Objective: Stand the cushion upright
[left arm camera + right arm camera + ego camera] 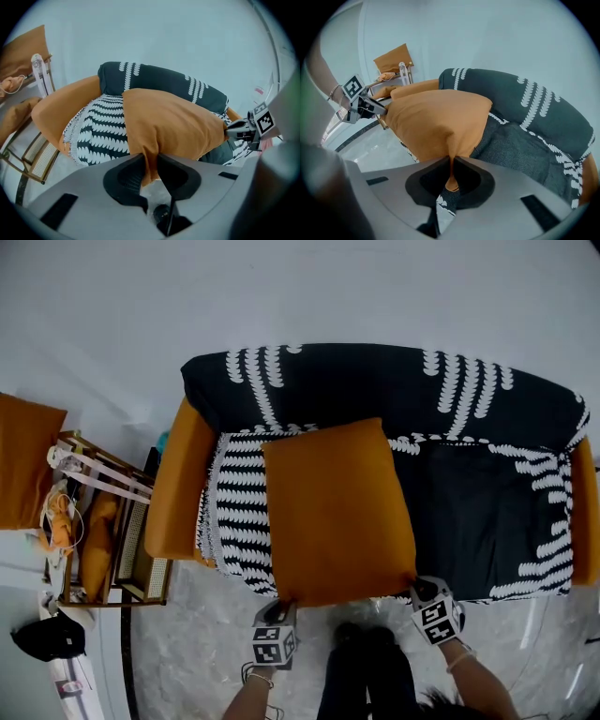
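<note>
An orange square cushion (337, 512) lies over the sofa seat (469, 512), its near edge lifted off the front. My left gripper (279, 610) is shut on the cushion's near left corner, and in the left gripper view the orange fabric (173, 126) is pinched between the dark pads of that gripper (150, 166). My right gripper (419, 589) is shut on the near right corner. In the right gripper view the cushion (436, 122) narrows into a fold clamped by the right gripper (451, 164). Each gripper shows in the other's view, the right gripper (234, 132) and the left gripper (377, 108).
The sofa back (375, 381) wears a black cover with white leaf stripes. Orange armrests (178, 484) flank the seat. A wooden rack (103, 521) with orange items stands at the left, a black bag (47, 636) lies on the marble floor, and the person's dark legs (366, 671) stand before the sofa.
</note>
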`<state>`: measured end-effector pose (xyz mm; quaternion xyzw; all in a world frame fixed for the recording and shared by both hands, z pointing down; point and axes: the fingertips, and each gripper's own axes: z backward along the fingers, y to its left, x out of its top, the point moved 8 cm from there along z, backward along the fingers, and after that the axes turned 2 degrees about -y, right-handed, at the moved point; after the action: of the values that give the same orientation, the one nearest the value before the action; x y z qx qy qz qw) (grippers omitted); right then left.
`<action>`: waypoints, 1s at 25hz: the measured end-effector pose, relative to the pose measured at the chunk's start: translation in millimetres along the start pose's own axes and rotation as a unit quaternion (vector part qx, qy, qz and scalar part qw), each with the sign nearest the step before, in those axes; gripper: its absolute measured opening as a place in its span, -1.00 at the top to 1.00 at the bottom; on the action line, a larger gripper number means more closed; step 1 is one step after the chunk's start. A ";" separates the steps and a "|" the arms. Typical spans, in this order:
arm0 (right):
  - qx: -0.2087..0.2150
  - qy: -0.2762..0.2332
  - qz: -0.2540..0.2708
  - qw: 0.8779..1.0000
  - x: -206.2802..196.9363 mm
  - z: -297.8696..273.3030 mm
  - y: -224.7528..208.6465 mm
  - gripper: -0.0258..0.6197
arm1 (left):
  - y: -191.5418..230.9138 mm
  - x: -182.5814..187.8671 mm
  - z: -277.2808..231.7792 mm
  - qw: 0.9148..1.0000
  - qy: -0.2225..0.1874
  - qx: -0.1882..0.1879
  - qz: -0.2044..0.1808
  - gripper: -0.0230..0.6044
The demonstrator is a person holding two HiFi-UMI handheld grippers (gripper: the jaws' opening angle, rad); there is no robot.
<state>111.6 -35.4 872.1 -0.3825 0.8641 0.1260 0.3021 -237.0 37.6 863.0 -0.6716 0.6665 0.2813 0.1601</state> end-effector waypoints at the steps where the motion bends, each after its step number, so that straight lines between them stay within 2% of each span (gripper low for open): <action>1: -0.003 -0.002 -0.003 1.000 3.7 5.2 0.9 0.82 | -0.7 4.2 5.5 1.000 -0.006 0.000 0.001 0.60; 8: -0.028 -0.025 -0.015 0.999 28.3 43.2 9.1 0.86 | -5.7 31.3 48.2 0.999 -0.047 -0.013 0.003 0.62; 16: -0.034 -0.044 -0.026 0.998 55.5 85.9 27.9 0.87 | -4.8 57.2 96.4 0.997 -0.076 -0.018 0.008 0.67; 25: -0.063 -0.075 -0.053 0.994 105.5 128.6 33.7 0.88 | -0.5 108.4 144.3 0.992 -0.118 -0.044 0.024 0.68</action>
<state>86.1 -16.6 705.4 -0.4353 0.8078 0.1920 0.3478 -265.3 35.5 684.8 -0.6236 0.6462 0.3912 0.2013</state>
